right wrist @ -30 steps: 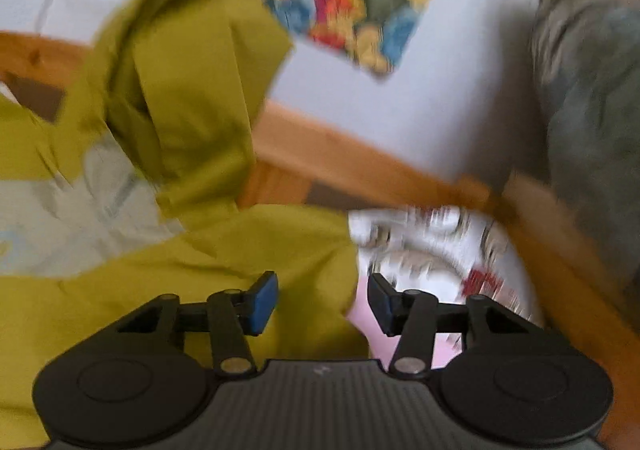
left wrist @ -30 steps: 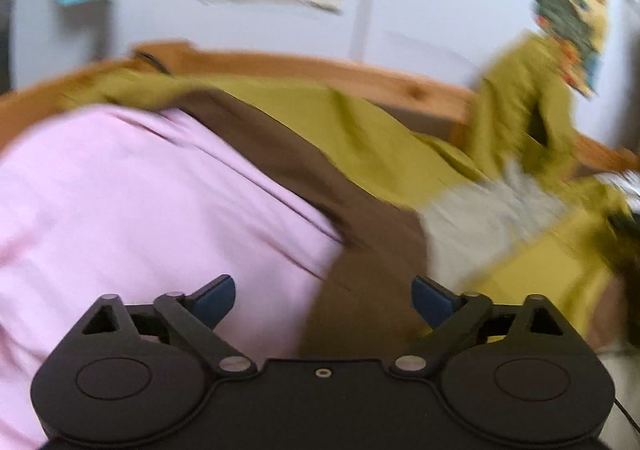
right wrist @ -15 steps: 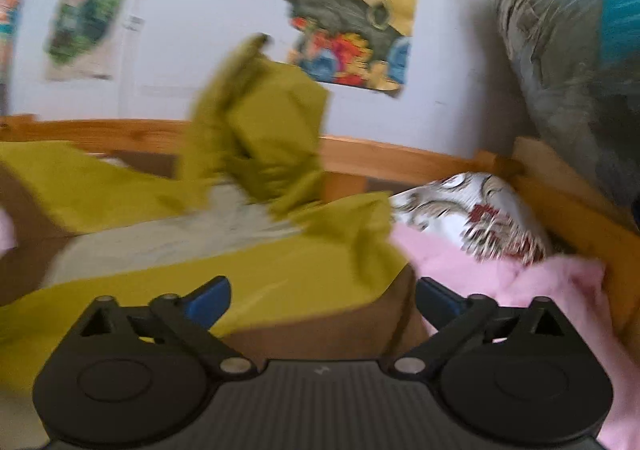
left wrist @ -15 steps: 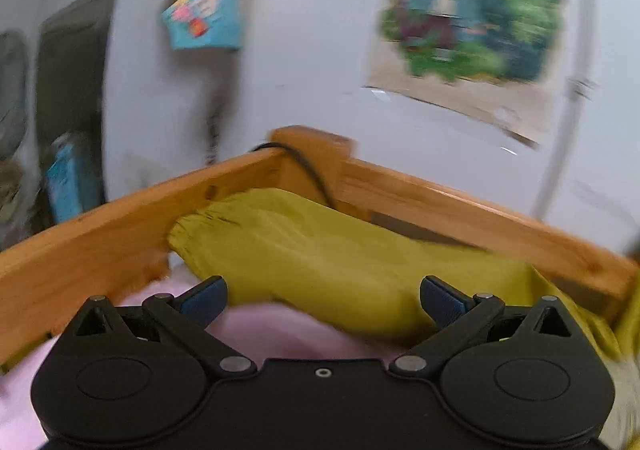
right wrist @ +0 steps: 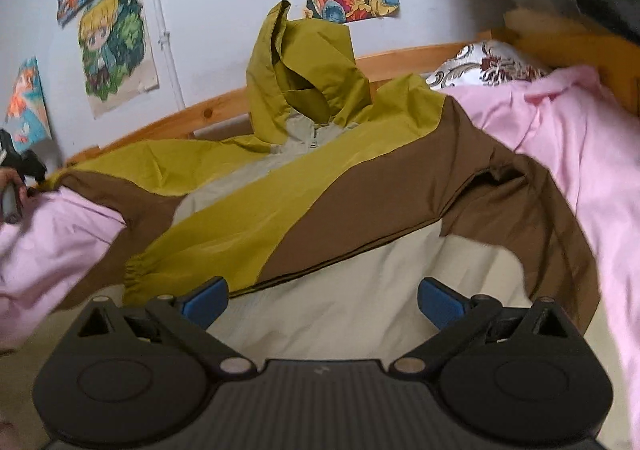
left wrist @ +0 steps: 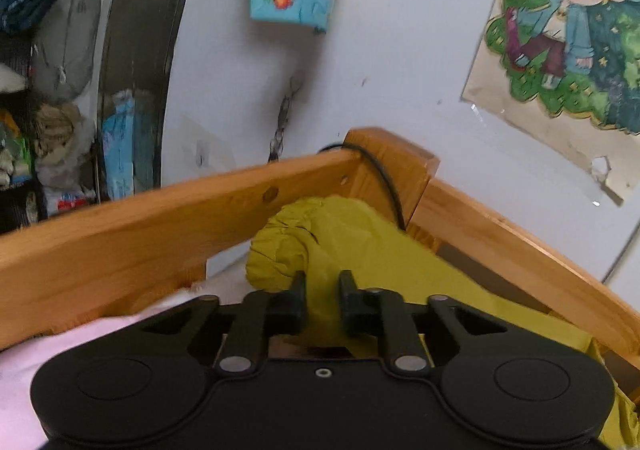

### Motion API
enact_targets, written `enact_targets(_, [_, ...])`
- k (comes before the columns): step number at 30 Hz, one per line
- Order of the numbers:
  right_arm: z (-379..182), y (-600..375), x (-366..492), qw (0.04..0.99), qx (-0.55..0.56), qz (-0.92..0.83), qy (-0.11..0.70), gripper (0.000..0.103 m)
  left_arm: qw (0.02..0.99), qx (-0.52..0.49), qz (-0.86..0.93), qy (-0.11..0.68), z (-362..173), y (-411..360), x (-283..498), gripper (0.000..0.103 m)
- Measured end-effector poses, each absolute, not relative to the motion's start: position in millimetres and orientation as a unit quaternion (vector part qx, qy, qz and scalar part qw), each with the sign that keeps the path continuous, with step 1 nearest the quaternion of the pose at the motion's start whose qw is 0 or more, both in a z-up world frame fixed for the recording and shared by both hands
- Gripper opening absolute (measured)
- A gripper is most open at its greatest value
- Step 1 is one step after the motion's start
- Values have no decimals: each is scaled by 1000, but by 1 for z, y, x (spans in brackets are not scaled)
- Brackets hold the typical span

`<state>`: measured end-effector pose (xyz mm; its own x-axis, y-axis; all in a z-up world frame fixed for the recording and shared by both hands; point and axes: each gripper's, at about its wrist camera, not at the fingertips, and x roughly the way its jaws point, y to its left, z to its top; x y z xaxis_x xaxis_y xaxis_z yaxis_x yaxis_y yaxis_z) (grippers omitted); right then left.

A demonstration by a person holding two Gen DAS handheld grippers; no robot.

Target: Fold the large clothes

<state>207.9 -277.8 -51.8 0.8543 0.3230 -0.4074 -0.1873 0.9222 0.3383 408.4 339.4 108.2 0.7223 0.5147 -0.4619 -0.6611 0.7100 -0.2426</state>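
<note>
Closing on the olive sleeve cuff (left wrist: 280,250) by the bed rail (left wrist: 160,226), left gripper (left wrist: 322,292) pinches fabric; right gripper (right wrist: 322,300) gapes empty over the jacket (right wrist: 320,186). Next, likely folding that sleeve inward.

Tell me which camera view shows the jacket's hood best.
The right wrist view. There the olive hood stands upright against the wooden bed rail, with the whole jacket spread below it. The left wrist view shows no hood, only an olive sleeve cuff between the closing left gripper jaws.
</note>
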Motion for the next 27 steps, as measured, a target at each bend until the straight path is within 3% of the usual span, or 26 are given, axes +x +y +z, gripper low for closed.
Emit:
enact_targets(7, [-57,-285,197,954,143,133,226,103,947,-94,294,88,153,282,395,4])
enact_targets(16, [-50,-300,182,958,151,126,209,103,998,7,54,-42,210,122,357,4])
enact_targets(21, [-46,-310,176,961,157,113,200,103,991,39,-120,-32,192,28,336,3])
enact_targets(27, [-41,-330,171,964,166,83,188,103,964,57,-257,39,124,-59,325,3])
